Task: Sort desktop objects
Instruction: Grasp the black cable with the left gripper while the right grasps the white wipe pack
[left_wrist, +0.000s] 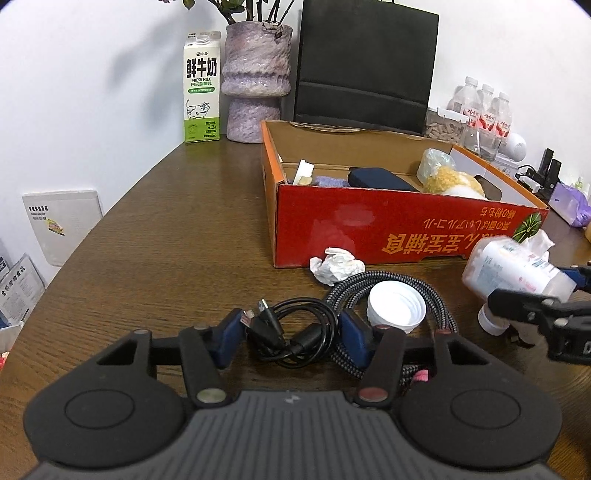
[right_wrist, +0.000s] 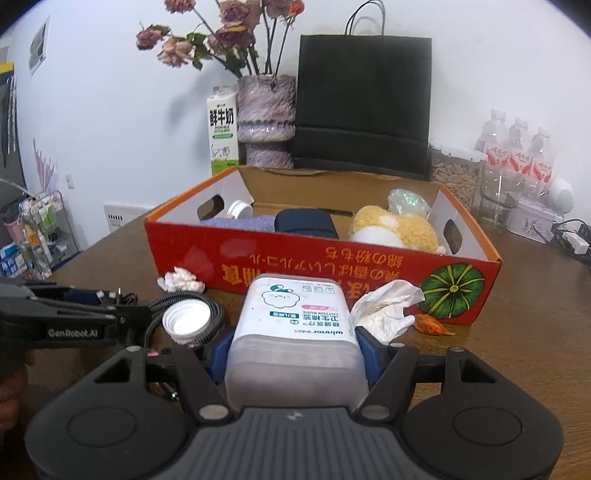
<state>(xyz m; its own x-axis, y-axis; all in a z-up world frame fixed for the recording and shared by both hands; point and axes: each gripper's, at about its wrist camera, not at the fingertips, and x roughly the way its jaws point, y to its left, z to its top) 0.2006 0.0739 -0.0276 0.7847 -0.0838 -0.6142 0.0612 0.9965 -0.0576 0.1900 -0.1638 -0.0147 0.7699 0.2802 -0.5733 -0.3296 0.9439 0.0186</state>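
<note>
The left gripper (left_wrist: 291, 332) is seen with its blue fingers (left_wrist: 231, 338) set on either side of a coiled black cable (left_wrist: 295, 332) that lies on the tabletop (left_wrist: 166, 240); the fingers are about half open and touch the bundle's sides, though whether they press firmly cannot be told. A braided cable (left_wrist: 436, 306) is coiled just beside the black one, and a white cap (left_wrist: 397, 308) rests within its loop. A crumpled tissue (left_wrist: 336, 266) is found just beyond, close against the red cardboard box (left_wrist: 369, 225).

The right gripper (right_wrist: 291, 354) is closed on a plastic container of cotton buds (right_wrist: 295, 332), which is held between the blue fingers (right_wrist: 218, 354) above the tabletop, in front of the box's red wall. A crumpled white wrapper (right_wrist: 388, 310) lies just to the container's right, with a small orange scrap (right_wrist: 430, 325) beside it, near the pumpkin picture on the box.

Inside the box a yellow-and-white plush toy (right_wrist: 391, 229), a dark blue case (right_wrist: 306, 221) and a purple cloth (right_wrist: 240, 223) are seen. Behind the box a milk carton (left_wrist: 201, 92), a purple vase (left_wrist: 256, 81), a black paper bag (left_wrist: 365, 66) and water bottles (left_wrist: 484, 107) are stood against the wall.
</note>
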